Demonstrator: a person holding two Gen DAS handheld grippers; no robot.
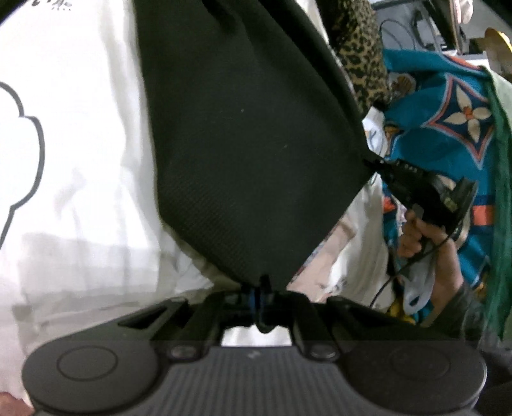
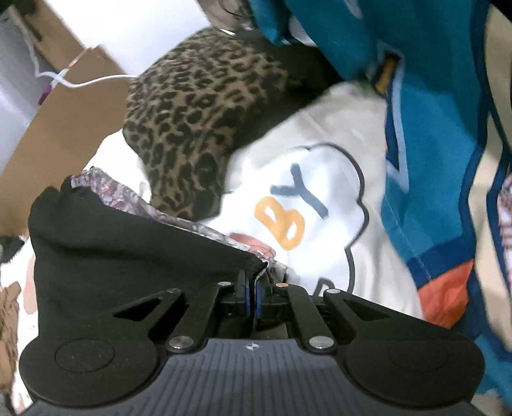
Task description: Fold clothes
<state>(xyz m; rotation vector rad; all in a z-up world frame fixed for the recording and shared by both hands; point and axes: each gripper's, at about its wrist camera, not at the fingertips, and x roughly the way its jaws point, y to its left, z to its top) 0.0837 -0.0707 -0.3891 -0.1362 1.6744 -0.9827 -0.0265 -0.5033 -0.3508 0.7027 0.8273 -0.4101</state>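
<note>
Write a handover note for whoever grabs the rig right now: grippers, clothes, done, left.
Left gripper: jaws shut on a corner of the black garment.
Right gripper: jaws shut on another corner of it; seen from the left wrist at.
Garment hangs stretched between both, above the white printed shirt. Leopard-print garment and teal patterned fabric lie in the pile behind.
Done: black garment picked up, spread.
Left: lay flat, fold it, then presumably the rest.

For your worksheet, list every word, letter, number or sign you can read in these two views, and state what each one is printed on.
"BY": an orange B and a grey Y inside the cloud outline on the white T-shirt.
Dark print at the top edge of the white T-shirt in the left wrist view: cut off and too blurred to read.
Nothing else is readable.
</note>
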